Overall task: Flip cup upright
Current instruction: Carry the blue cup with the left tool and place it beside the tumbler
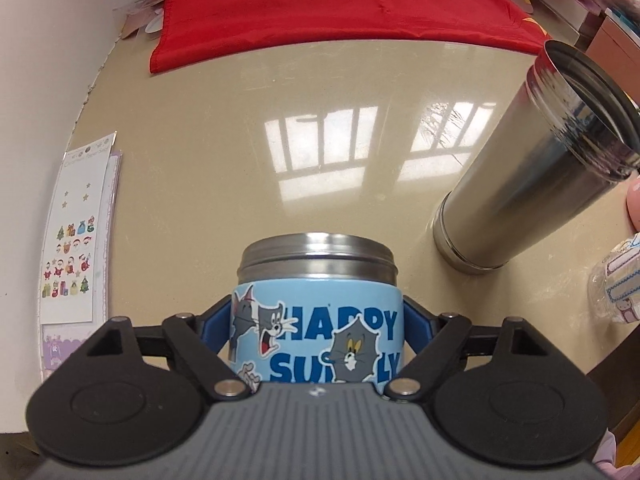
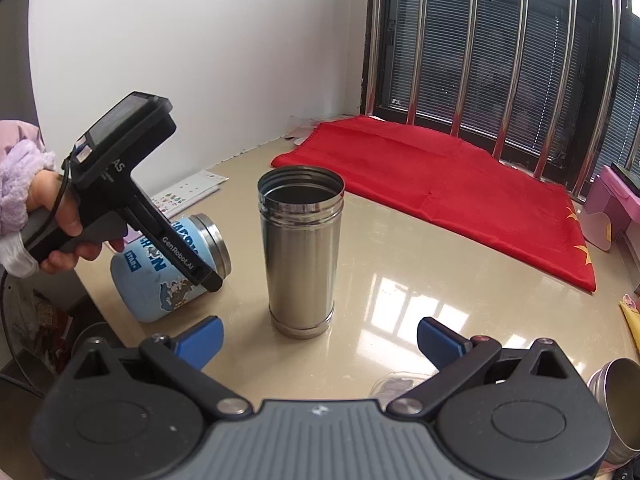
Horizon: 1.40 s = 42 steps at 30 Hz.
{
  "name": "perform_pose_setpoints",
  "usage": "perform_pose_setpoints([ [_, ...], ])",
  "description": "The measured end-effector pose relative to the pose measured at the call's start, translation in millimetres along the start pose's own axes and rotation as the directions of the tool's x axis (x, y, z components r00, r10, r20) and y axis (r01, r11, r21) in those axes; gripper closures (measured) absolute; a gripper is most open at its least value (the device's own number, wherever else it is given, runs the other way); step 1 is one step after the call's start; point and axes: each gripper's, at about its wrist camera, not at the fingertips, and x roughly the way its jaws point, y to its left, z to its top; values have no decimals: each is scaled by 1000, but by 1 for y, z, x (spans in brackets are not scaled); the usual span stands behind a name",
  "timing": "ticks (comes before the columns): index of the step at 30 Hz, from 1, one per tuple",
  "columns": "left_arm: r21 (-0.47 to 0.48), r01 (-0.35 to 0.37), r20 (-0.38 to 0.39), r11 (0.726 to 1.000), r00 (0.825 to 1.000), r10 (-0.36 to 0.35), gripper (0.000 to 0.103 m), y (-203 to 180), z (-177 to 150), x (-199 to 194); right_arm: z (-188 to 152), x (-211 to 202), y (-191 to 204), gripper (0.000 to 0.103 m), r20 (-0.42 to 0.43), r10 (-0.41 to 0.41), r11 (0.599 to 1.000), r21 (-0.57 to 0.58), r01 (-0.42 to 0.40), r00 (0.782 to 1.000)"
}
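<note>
A short blue cartoon-printed cup (image 1: 318,332) with a steel rim lies on its side on the beige table, mouth pointing away from me. My left gripper (image 1: 318,326) is shut on the cup, its blue fingers (image 1: 416,322) pressed against both sides. The right wrist view shows the same cup (image 2: 160,276) lying under the left gripper body (image 2: 132,188). A tall steel tumbler (image 2: 300,252) stands upright with its mouth up; it also shows in the left wrist view (image 1: 532,168). My right gripper (image 2: 318,340) is open and empty, a little in front of the tumbler.
A red cloth (image 2: 440,184) covers the far part of the table (image 2: 420,280) below a barred window. A sticker sheet (image 1: 80,232) lies by the left wall. A metal tin (image 2: 618,404) sits at the right edge, and a clear plastic packet (image 1: 618,280) lies at the right.
</note>
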Motion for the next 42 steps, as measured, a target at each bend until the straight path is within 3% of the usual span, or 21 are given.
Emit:
perform_pose_setpoints([
  [7, -61, 12, 164, 998, 987, -2, 19, 6, -30, -35, 1, 19, 15, 0, -68, 48, 998, -39, -51, 997],
  [11, -86, 31, 294, 996, 956, -4, 19, 8, -48, -60, 3, 29, 22, 0, -85, 62, 997, -42, -66, 994],
  [16, -87, -8, 451, 996, 891, 47, 19, 2, -67, -76, 2, 34, 30, 0, -91, 66, 997, -39, -70, 994],
  [19, -76, -18, 511, 997, 858, 55, 19, -3, -68, -83, 3, 37, 34, 0, -93, 61, 997, -34, -65, 994],
  [22, -54, -72, 571, 996, 816, 90, 19, -12, -69, -83, 3, 36, 37, 0, -87, 57, 998, -26, -60, 995],
  [25, -60, -101, 600, 993, 791, 116, 19, -17, -70, -74, 3, 37, 39, 0, -79, 55, 998, -13, -56, 995],
  [28, -85, -90, 605, 992, 786, 123, 19, -15, -73, -59, 1, 36, 39, 0, -75, 52, 999, 2, -52, 996],
  [30, -99, -75, 588, 992, 800, 119, 19, -11, -75, -49, 0, 36, 39, 0, -76, 44, 999, 9, -44, 996],
  [32, -112, -63, 594, 992, 796, 117, 18, -8, -78, -47, -1, 36, 38, 0, -78, 43, 999, 14, -42, 996],
  [38, -107, -65, 568, 992, 815, 115, 17, -5, -73, -48, -1, 32, 38, 0, -73, 36, 999, 15, -35, 997],
  [40, -124, -68, 585, 990, 801, 128, 11, -4, -77, -53, -1, 30, 38, 0, -67, 33, 999, 19, -32, 997],
  [42, -155, -82, 639, 985, 752, 163, 0, -5, -87, -71, -1, 25, 41, 0, -57, 32, 999, 19, -31, 998],
])
